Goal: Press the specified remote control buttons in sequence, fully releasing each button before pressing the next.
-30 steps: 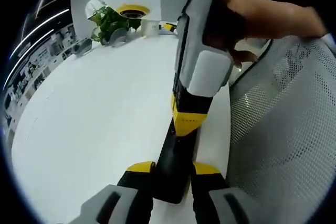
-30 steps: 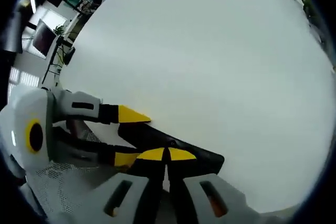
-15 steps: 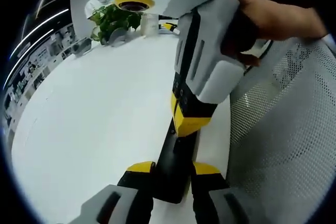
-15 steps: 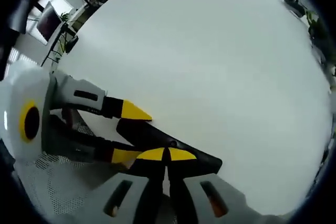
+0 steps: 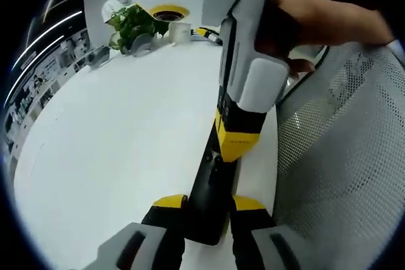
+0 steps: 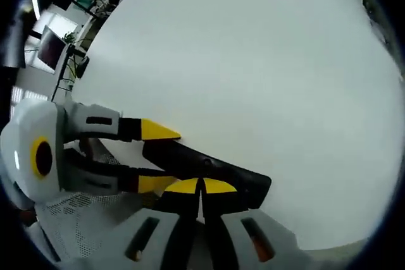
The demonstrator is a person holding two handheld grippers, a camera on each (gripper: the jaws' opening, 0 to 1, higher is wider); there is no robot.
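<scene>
Left claw (image 5: pixel 209 210) rises from the bottom centre of the left gripper view, its yellow-tipped jaws clamped on the near end of the black remote control (image 5: pixel 212 188), which runs up the middle of the frame above the white table (image 5: pixel 114 143). Right claw (image 5: pixel 235 147) comes down from the upper right of that view, gripped by a person's hand (image 5: pixel 316 20), its yellow tip resting on or just above the remote's upper face; contact cannot be confirmed. In the right gripper view the right claw (image 6: pixel 201 186) sits at bottom centre with jaws together, nothing held between them, tips set against the remote control (image 6: pixel 209 172), which lies as a dark bar across the lower middle. Left claw (image 6: pixel 149 156) enters from the left of that frame, one yellow tip above the remote's end and one below. A white mesh chair back (image 5: pixel 342 156) fills the right of the left gripper view; a green plant (image 5: pixel 133 26) and a small white cup (image 5: pixel 181 31) stand at the table's far edge, upper left. Judgement: a button press is in hand, one claw steadying, the other pushing. Which button is too small to tell. Next move calls for lifting the pressing tip clear so the button fully releases, then shifting along the face to the next target while the hold stays firm.
</scene>
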